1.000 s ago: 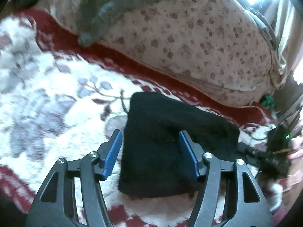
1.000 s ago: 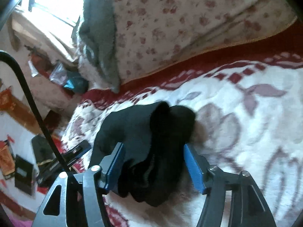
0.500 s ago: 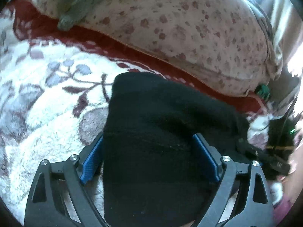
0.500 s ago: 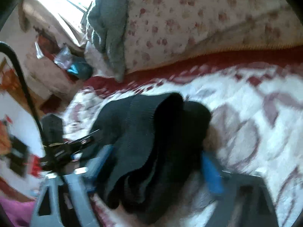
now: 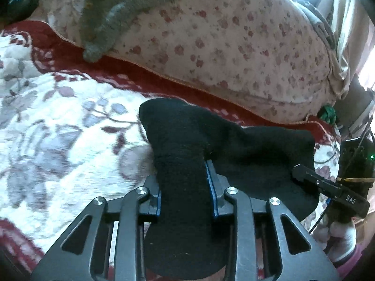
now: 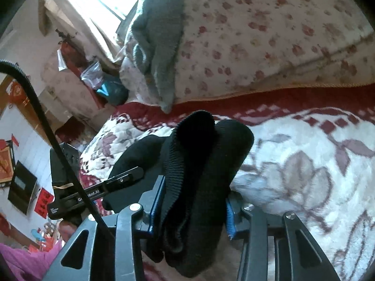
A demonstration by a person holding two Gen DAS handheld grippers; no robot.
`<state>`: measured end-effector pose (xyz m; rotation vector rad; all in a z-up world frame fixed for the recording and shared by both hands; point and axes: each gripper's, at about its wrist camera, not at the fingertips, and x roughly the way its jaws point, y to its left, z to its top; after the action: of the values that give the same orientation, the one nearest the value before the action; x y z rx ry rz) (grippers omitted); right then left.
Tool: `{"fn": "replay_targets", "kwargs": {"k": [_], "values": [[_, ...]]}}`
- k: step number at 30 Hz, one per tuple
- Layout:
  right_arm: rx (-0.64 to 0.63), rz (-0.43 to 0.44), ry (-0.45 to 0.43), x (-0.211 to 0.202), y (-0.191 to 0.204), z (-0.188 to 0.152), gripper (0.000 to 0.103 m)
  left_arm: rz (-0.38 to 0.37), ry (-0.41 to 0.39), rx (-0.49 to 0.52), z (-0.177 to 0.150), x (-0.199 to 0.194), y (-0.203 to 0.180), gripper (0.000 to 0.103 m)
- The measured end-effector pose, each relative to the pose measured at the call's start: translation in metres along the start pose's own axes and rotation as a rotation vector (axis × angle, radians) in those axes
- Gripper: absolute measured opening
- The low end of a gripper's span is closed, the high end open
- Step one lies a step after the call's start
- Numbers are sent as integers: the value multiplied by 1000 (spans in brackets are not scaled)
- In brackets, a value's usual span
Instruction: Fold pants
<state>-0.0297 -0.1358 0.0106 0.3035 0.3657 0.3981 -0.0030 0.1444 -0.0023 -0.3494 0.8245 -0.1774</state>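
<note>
The black pants [image 5: 246, 154] lie folded small on a white floral blanket [image 5: 58, 128]. My left gripper [image 5: 184, 182] has its jaws closing, and its blue pads [image 5: 211, 187] squeeze a raised ridge of the black fabric. In the right wrist view the pants [image 6: 211, 145] bunch up with a ribbed edge showing. My right gripper [image 6: 193, 201] is closing too, and its pads [image 6: 229, 217] press on that thick bunch. Each gripper shows in the other's view, holding the far end of the pants: the right one [image 5: 328, 187] and the left one [image 6: 105, 187].
A large flowered quilt [image 5: 222, 42] with a grey garment [image 5: 110, 23] draped on it rises just behind the pants. The blanket's red border [image 5: 164, 79] runs between them. The bed edge, black boxes and cables [image 5: 354, 157] are at the right. A cable [image 6: 35, 107] crosses the right wrist view.
Both grippers stood wide around the flat pants; now both have closed on the fabric, which is pinched into ridges and lifted slightly. The right gripper has rolled and risen a little.
</note>
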Motion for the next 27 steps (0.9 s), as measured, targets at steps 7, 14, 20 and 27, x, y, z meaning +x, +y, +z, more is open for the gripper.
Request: {"fn": "replay_targets", "kwargs": {"k": [7,14,20,27], "values": [[-36,83,20,33,46,12,42,73,-86,-39,16,-53,41,28],[-102,164,65,100,106,27,42,172,-146,-109,28,-96,106,28],[-109,210,123,157,138,26,42,221,-167,-177,26,-111,157,28],[-127,190,183,203,145,25,42,222,-133,-256,17,-95,200,28]]}}
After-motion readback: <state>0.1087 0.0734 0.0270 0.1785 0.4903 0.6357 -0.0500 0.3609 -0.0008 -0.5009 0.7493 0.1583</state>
